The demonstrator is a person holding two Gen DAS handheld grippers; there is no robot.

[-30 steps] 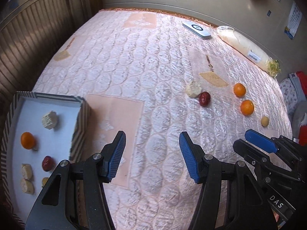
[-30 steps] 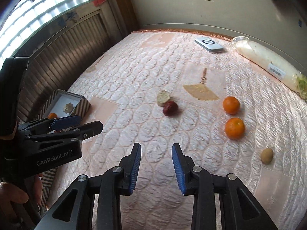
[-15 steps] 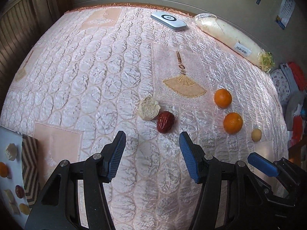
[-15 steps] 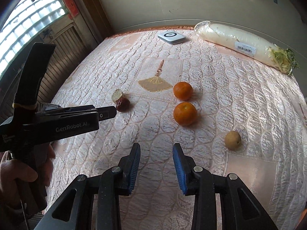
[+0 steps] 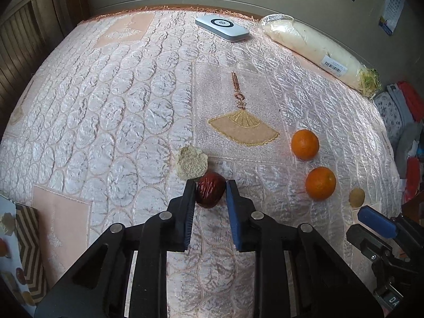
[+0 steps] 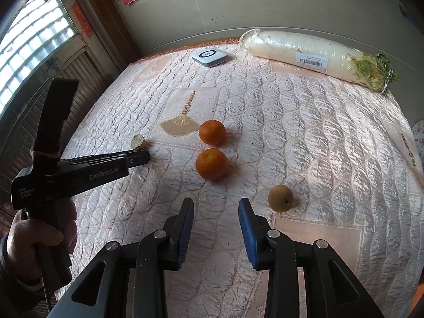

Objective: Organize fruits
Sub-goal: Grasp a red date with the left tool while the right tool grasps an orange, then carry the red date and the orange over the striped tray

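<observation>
My left gripper (image 5: 210, 185) has its jaws closed on a wrinkled red date (image 5: 210, 189) lying on the pink quilted cloth (image 5: 119, 100). A pale crumbly piece (image 5: 191, 162) touches the date's far left side. Two oranges (image 5: 304, 144) (image 5: 320, 182) and a small brown fruit (image 5: 356, 197) lie to the right. My right gripper (image 6: 216, 206) is open and empty, just short of the near orange (image 6: 211, 163) and left of the brown fruit (image 6: 280, 197). The far orange (image 6: 212, 132) sits behind. The left gripper body (image 6: 79, 175) hides the date there.
A striped tray (image 5: 25, 241) with several fruits sits at the lower left edge. A white flat device (image 5: 222, 28) and a wrapped white radish (image 5: 318, 53) lie at the back. Clothes (image 5: 405, 122) are piled past the right edge.
My left gripper moved forward to the date and closed its jaws on it. My right gripper advanced toward the oranges and stayed open.
</observation>
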